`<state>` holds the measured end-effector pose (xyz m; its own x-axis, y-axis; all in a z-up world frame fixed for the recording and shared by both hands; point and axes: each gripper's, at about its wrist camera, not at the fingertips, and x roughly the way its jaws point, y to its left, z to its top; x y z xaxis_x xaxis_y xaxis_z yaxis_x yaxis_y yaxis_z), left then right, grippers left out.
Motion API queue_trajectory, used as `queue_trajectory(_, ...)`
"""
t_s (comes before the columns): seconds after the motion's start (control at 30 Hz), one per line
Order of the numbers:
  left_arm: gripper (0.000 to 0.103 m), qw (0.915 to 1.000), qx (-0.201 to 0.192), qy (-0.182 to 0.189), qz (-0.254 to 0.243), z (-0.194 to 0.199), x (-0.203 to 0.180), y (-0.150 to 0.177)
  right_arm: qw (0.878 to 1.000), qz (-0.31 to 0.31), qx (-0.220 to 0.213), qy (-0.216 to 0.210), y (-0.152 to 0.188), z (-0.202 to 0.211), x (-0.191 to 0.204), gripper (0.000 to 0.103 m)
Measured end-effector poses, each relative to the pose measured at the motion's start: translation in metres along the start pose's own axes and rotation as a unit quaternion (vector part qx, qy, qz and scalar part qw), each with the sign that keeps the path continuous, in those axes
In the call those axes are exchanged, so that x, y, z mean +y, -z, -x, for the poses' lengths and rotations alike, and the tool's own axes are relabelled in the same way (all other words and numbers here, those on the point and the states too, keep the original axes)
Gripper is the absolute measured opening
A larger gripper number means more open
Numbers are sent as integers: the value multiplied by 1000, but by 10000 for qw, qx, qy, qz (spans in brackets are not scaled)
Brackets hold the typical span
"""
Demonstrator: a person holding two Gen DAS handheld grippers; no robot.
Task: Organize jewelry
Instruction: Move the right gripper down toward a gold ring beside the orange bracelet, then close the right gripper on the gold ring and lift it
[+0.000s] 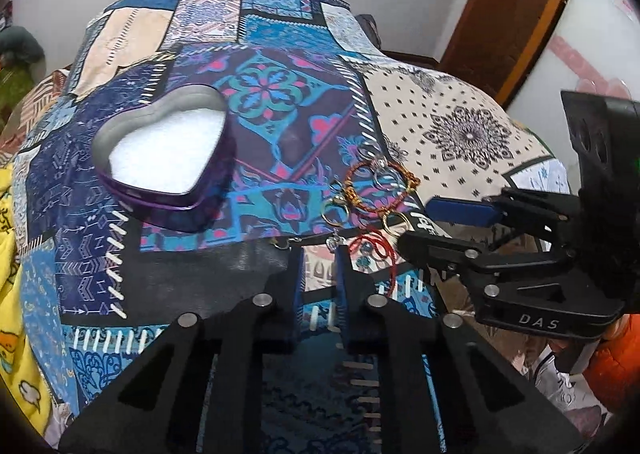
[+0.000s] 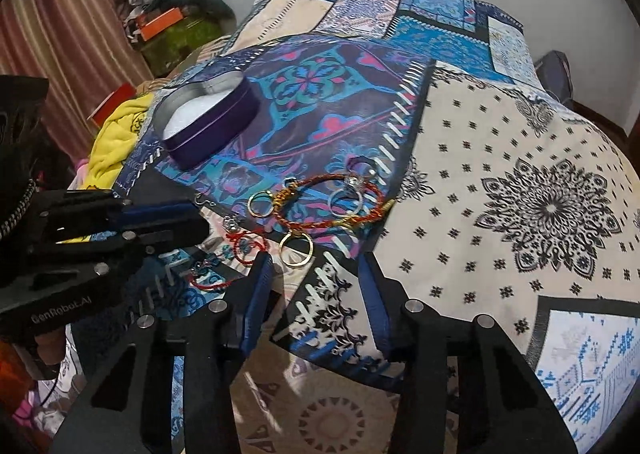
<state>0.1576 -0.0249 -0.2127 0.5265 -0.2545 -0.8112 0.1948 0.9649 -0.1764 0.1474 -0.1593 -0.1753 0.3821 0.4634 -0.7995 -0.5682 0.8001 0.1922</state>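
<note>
A purple heart-shaped tin (image 1: 168,169) with white padding stands open on the patchwork cloth; it also shows in the right wrist view (image 2: 208,125). A jewelry pile lies near the table's front edge: a red-and-gold braided bracelet (image 1: 380,189) (image 2: 328,201), gold rings (image 1: 332,211) (image 2: 296,250), a silver ring with a stone (image 2: 348,193), and red thread loops (image 1: 374,248) (image 2: 248,246). My left gripper (image 1: 320,254) is open and empty, just short of the red loops. My right gripper (image 2: 316,266) is open and empty, just short of a gold ring.
The patchwork cloth (image 2: 520,173) covers the whole table. A yellow blanket (image 2: 116,141) and clutter lie beyond the left edge. A wooden door frame (image 1: 512,13) stands at the right. Each gripper shows in the other's view, the right one (image 1: 460,230) and the left one (image 2: 160,221).
</note>
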Motion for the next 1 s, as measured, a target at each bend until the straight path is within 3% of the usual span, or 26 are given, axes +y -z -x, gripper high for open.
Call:
queue_trajectory(0.57,12,9998,-37,11,-171,-19,-5,-7,9994,345,25,-28,-9,-14,7,34)
queue_trajectory(0.67,12,9998,-73,52,-152,-20,-4,-7,9993,365,6,3,-8,-15,9,28)
queue_trajectory(0.83,8,9999,-98,66,-75,-19,-2,-7,9998,207,-6,-66,-10,-15,3,10)
queue_trajectory(1.0,8,9999,-129,34,-27,-12,-1,-4,9999,63,-10,-106,-9,-13,0,5)
